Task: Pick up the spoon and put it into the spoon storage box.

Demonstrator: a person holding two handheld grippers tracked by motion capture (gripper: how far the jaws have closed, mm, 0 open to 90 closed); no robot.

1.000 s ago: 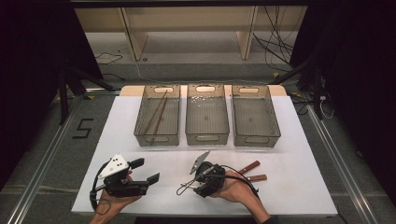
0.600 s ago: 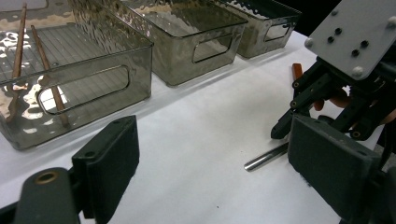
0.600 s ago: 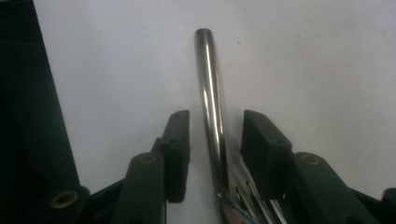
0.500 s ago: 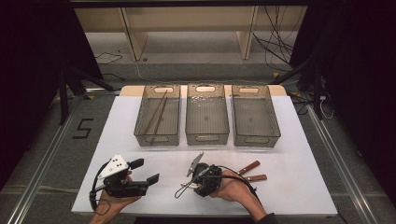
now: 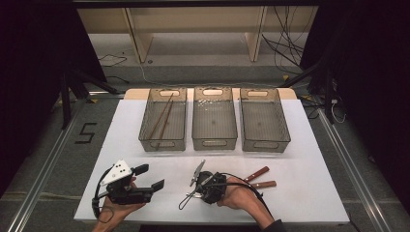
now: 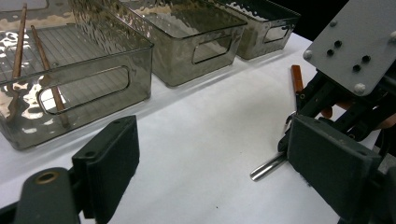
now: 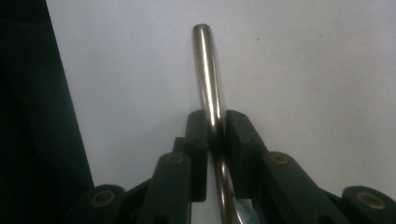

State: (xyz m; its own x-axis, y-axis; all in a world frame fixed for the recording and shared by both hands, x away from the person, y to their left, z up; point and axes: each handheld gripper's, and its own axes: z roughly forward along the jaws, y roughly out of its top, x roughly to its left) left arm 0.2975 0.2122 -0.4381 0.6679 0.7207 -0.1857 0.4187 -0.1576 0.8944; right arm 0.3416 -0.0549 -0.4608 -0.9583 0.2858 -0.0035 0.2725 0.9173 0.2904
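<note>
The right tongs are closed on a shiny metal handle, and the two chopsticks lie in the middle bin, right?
Not quite. The right tongs do clamp the metal handle, but the high view shows the chopsticks in the left bin, not the middle bin.

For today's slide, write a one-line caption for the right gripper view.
Right claw shut on a shiny metal handle above the white table.
</note>
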